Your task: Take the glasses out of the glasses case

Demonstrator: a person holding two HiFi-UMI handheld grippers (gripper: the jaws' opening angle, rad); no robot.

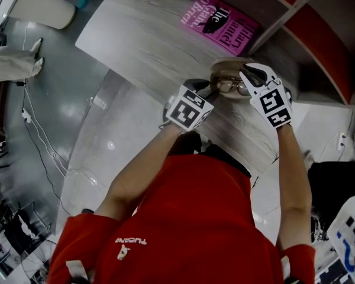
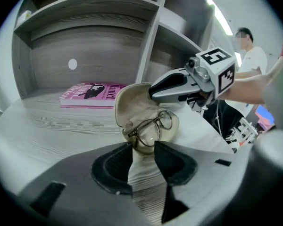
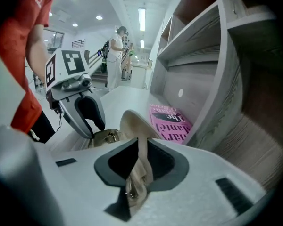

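The beige glasses case [image 1: 228,65] lies open on the wooden desk [image 1: 142,46] with its lid [image 2: 129,102] standing up. Thin-framed glasses [image 2: 152,128] rest in its lower half, also seen in the head view [image 1: 234,87]. My left gripper [image 2: 142,147] is at the case's near end, its jaws closed on the lower rim. My right gripper [image 3: 140,149] reaches in from the other side and is open; the lid's edge [image 3: 134,121] and part of the glasses frame stand between its jaws. In the head view the left gripper [image 1: 208,90] and right gripper [image 1: 247,76] flank the case.
A pink book [image 1: 219,19] lies flat behind the case at the foot of a wooden shelf unit [image 1: 319,40] with upright dividers. The desk's edge runs close behind my hands. People [image 3: 117,55] stand far off in the room.
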